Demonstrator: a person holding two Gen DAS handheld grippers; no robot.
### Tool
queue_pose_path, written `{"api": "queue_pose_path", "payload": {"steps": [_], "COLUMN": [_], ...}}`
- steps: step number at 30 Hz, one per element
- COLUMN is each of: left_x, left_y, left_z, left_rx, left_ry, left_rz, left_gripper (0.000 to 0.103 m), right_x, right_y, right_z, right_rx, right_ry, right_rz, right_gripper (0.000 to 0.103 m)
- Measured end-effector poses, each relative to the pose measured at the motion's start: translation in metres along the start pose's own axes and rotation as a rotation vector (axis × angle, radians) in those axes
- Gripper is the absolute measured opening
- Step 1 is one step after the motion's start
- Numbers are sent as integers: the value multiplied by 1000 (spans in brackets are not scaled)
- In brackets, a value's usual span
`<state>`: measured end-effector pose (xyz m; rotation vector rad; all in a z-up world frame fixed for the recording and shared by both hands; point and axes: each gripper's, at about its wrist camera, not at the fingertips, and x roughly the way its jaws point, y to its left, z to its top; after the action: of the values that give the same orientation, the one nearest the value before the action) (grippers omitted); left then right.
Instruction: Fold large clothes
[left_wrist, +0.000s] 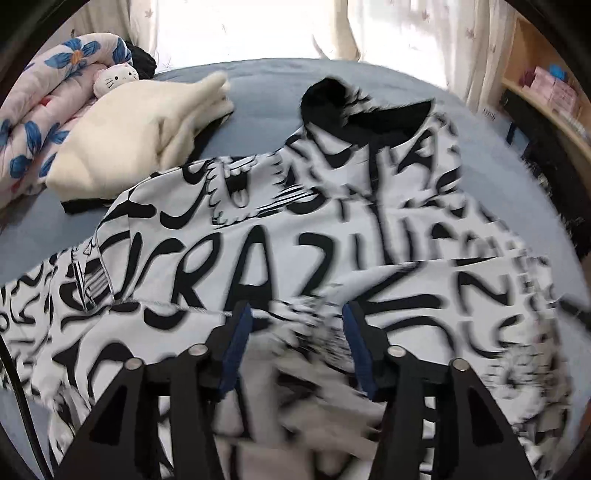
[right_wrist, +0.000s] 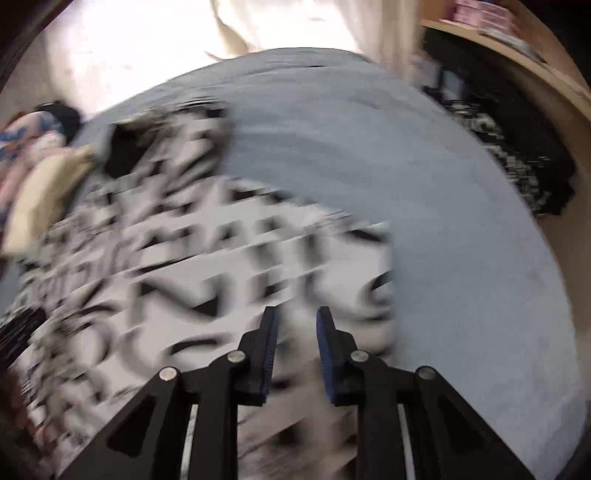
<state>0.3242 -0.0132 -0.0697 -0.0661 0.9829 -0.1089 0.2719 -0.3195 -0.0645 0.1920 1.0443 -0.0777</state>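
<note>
My left tool (left_wrist: 297, 317) and right tool (right_wrist: 297, 323) both stand spread, pinching nothing, over the black-and-white lettered hoodie (left_wrist: 295, 221) spread mostly unfolded on the blue bed (right_wrist: 443, 221), hood at twelve o'clock.

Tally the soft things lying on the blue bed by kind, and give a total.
Black-and-white lettered garment: 1
Folded cream garment: 1
Black item under the cream garment: 1
Floral quilt: 1
White cat plush: 1
Total: 5
</note>
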Motion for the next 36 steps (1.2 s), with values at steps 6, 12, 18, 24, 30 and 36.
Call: {"api": "queue_pose_path", "payload": {"steps": [6,12,18,24,30,36], "left_x": [-5,30,22,19,4,-12], "left_y": [-43,-40,-40,-43,-38,-35], "left_z": [-36,-65,-70,-68,-74,-76], "left_rx": [34,71,111,120,111,103], "left_ry": [46,123,105,97,75,61], "left_rz": [-110,-80,-39,-12,19,22], "left_gripper": [58,58,58,58,58,58], "right_x": [14,27,11,0,-2,-16], "right_y": [87,53,-23,-28,-9,-4], "right_z": [-62,-82,-90,-98,-96,-98], "right_rx": [-134,-51,88,110,89,122], "right_ry": [114,147,104,93,94,89], "right_rz": [141,92,-69,-105,-151,-115], "right_gripper": [25,25,25,25,33,33]}}
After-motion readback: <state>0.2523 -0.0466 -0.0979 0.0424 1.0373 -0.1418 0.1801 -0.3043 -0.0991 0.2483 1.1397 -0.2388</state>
